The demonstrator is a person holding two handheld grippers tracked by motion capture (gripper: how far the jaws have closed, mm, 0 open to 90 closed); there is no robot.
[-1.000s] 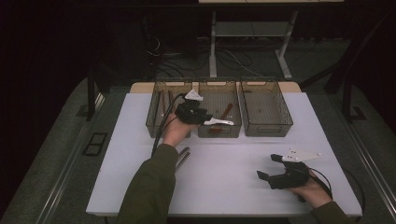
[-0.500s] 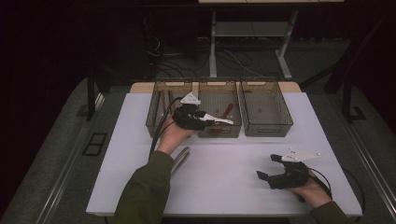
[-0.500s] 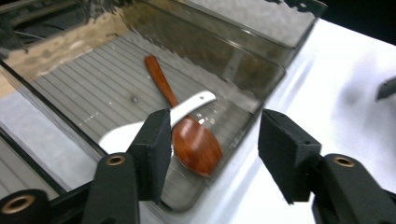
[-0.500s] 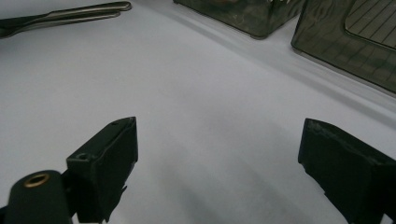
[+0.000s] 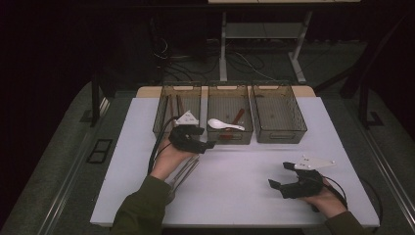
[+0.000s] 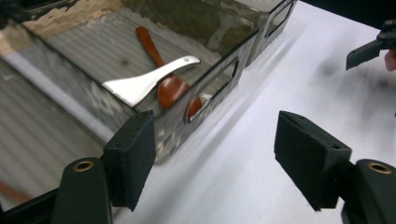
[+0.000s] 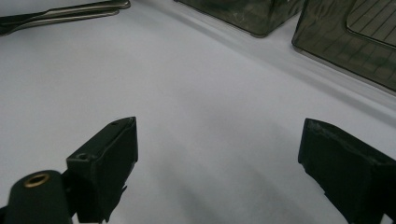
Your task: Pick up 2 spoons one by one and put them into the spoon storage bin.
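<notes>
**A:** Whereabouts of the flat white plastic spoon (image 5: 225, 125)?

**B:** Inside the middle smoky clear plastic bin (image 5: 230, 138), lying across a reddish-brown wooden spoon (image 5: 237, 117). Touched by no jaw.

**A:** State of the black two-jaw left gripper (image 5: 204, 138)?

**B:** Jaws just been opening. Now parted wide, gripping nothing, poised just in front of that bin's front wall, over the white table (image 5: 244, 166).

**A:** And the black two-jaw right gripper (image 5: 280, 175)?

**B:** Likewise spread wide and empty. Held low over bare tabletop at the near right, well apart from the bins.

**A:** Anything else of note?

**B:** Silvery metal cutlery (image 5: 183, 171) flat on the table beside the left forearm. Thin brown sticks (image 5: 172, 105) in the left-hand smoky bin (image 5: 161, 117).
</notes>
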